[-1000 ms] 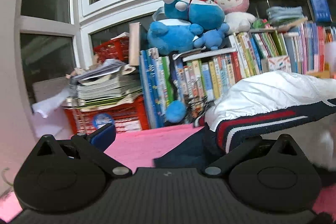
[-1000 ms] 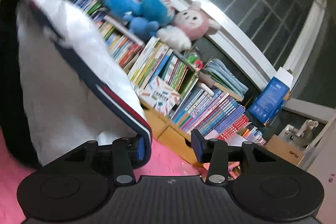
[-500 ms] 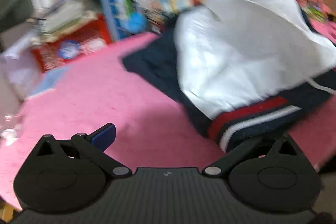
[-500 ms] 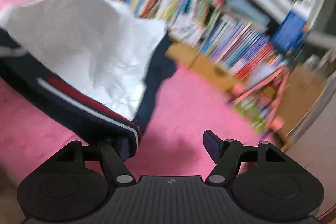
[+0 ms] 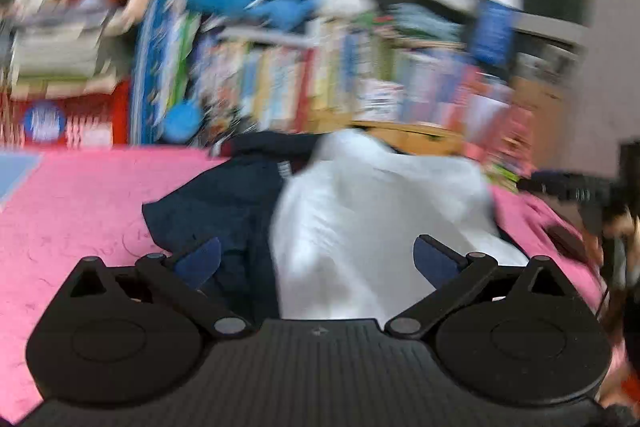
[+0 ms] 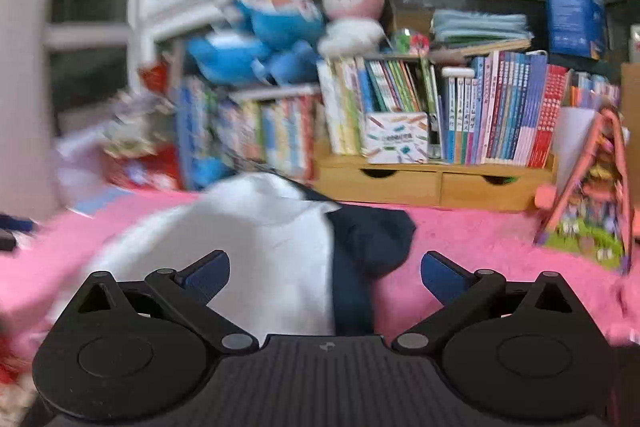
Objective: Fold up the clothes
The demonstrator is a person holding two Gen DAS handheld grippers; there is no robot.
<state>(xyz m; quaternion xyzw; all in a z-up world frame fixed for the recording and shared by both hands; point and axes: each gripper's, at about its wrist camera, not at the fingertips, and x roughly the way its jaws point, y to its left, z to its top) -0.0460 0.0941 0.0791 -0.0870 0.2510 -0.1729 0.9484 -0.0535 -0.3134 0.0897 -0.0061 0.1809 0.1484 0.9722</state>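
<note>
A navy jacket with its white lining (image 5: 372,211) turned up lies folded over on the pink cloth (image 5: 80,203); its navy part (image 5: 224,203) shows to the left. In the right wrist view the same jacket (image 6: 272,239) lies ahead, white on the left, navy sleeve (image 6: 372,239) on the right. My left gripper (image 5: 316,261) is open just above the jacket's near edge, nothing between its fingers. My right gripper (image 6: 325,273) is open too, over the near edge, holding nothing. Both views are motion-blurred.
Rows of books on a wooden shelf with drawers (image 6: 436,183) line the far side, with blue and pink plush toys (image 6: 280,31) on top. A red crate with stacked papers (image 5: 68,115) sits far left. A colourful stand (image 6: 588,203) rises at the right.
Both grippers have let go of the jacket's striped hem and now stand open. The jacket, held up a second ago, has dropped flat onto the pink cloth. Both cameras pulled back and tilted up.
</note>
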